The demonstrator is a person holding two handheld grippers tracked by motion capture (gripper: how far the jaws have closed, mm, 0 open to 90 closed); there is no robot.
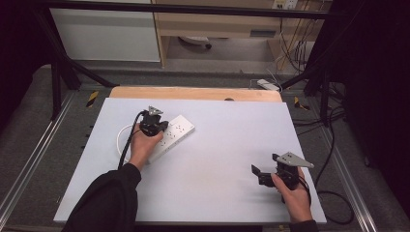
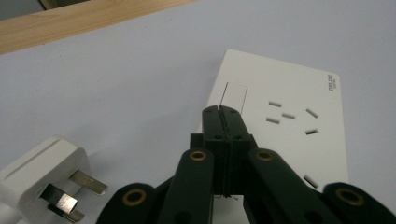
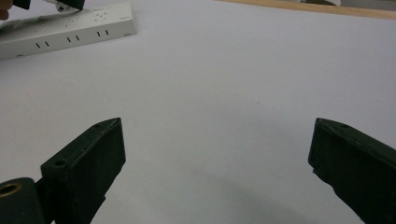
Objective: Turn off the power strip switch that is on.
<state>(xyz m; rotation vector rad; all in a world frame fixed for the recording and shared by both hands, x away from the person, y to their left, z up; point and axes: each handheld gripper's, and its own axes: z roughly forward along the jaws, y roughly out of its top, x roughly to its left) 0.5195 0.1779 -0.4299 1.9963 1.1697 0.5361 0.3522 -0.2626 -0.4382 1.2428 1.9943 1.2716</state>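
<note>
In the high view, the white power strip (image 1: pixel 173 136) lies left of centre, long axis slanting to upper right. The left gripper (image 1: pixel 162 126), jaws closed and empty, apparently presses its switch (image 2: pixel 235 95); the right gripper (image 1: pixel 256 172) waits open at lower right.

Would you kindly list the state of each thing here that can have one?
Left gripper: shut, empty, tips over the power strip's switch.
Right gripper: open, empty.
Power strip: flat on the table, sockets empty.
Plug: unplugged, lying on the table.
</note>
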